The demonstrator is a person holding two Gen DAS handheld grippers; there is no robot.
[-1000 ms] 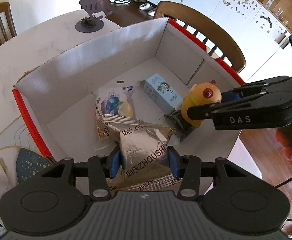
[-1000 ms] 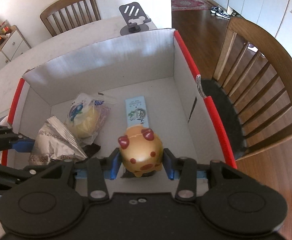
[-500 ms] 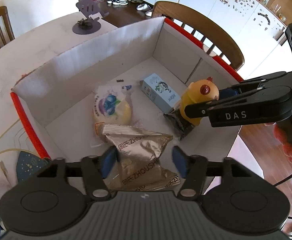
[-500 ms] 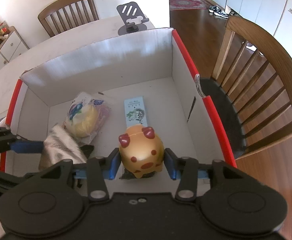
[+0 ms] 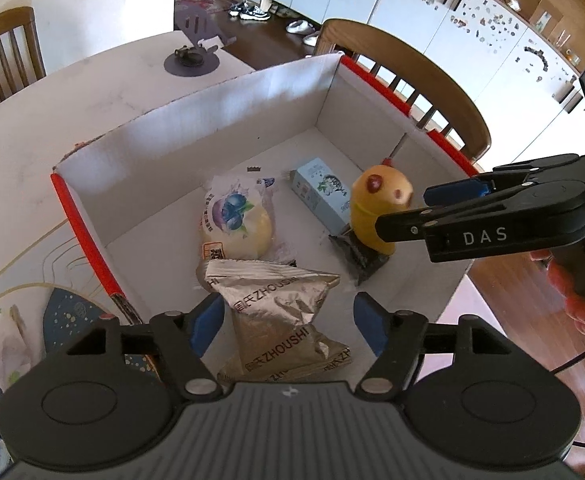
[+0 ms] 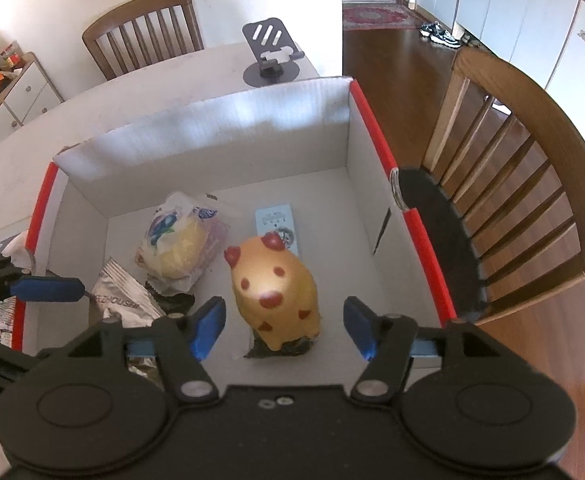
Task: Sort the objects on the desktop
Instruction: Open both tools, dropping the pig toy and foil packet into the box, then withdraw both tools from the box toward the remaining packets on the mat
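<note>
A white cardboard box with red edges [image 5: 80, 216] [image 6: 376, 132] stands on the table. In it lie a silver snack bag [image 5: 280, 312] [image 6: 122, 300], a blueberry bread packet [image 5: 234, 216] [image 6: 180, 240], a light blue carton [image 5: 320, 192] [image 6: 278, 226], a dark packet [image 5: 358, 254] and a yellow toy with red spots [image 5: 376, 208] [image 6: 278, 292]. My left gripper [image 5: 288, 320] is open over the silver bag. My right gripper [image 6: 284, 326] is open around the yellow toy, which stands on the dark packet; it shows from the side in the left wrist view [image 5: 432, 208].
A dark phone stand [image 5: 194, 48] [image 6: 270, 52] is on the table behind the box. Wooden chairs [image 6: 520, 184] [image 6: 144, 28] stand at the right and far side. A patterned mat with wrappers [image 5: 64, 312] lies left of the box.
Both grippers have opened. The left one let go of the silver bag, which now lies in the box. The right one released the yellow toy, now standing in the box.
</note>
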